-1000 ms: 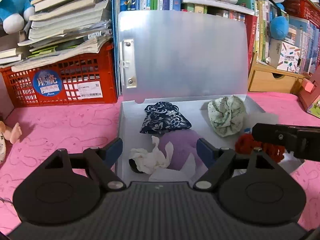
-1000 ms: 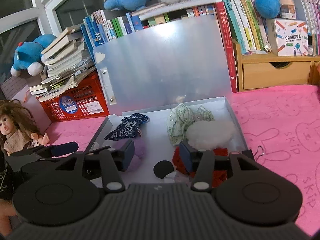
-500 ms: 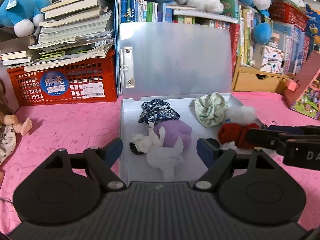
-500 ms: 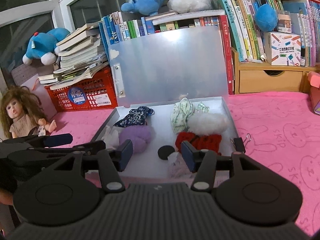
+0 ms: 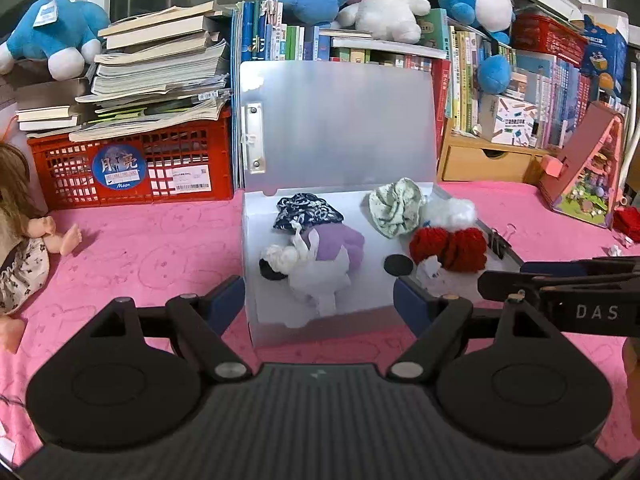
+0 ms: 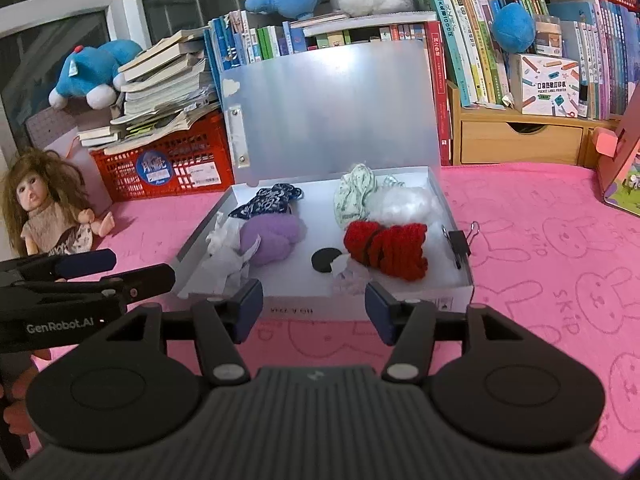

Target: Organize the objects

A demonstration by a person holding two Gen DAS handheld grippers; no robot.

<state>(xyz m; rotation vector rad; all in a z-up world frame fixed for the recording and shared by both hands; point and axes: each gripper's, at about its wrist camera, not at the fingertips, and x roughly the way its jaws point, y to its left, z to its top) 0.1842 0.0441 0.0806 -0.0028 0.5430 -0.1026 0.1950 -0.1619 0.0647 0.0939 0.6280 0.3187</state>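
Right wrist view is showing the white box [image 6: 400, 312] sitting mid-frame on the pink surface [image 6: 540, 272], lid up, soft items [image 6: 386, 246] lying inside. Both the left hand-held gripper [image 5: 318, 294] and the right hand-held gripper [image 6: 314, 304] are hanging open and empty below it. The filling step is looking done, so the next move is likely calling for closing the lid.

You see both views evenly and brightly lit from overhead. A soft glare patch sits on the translucent lid [image 6: 332, 112] beyond your fingertips [image 6: 250, 300]. Short, soft shadows fall under the fingers onto the pink cloth [image 5: 160, 248]. Focus is sharp ahead of the fingers. Fisheye distortion bends the bookshelves [image 5: 540, 80] toward the edges; corners darken.
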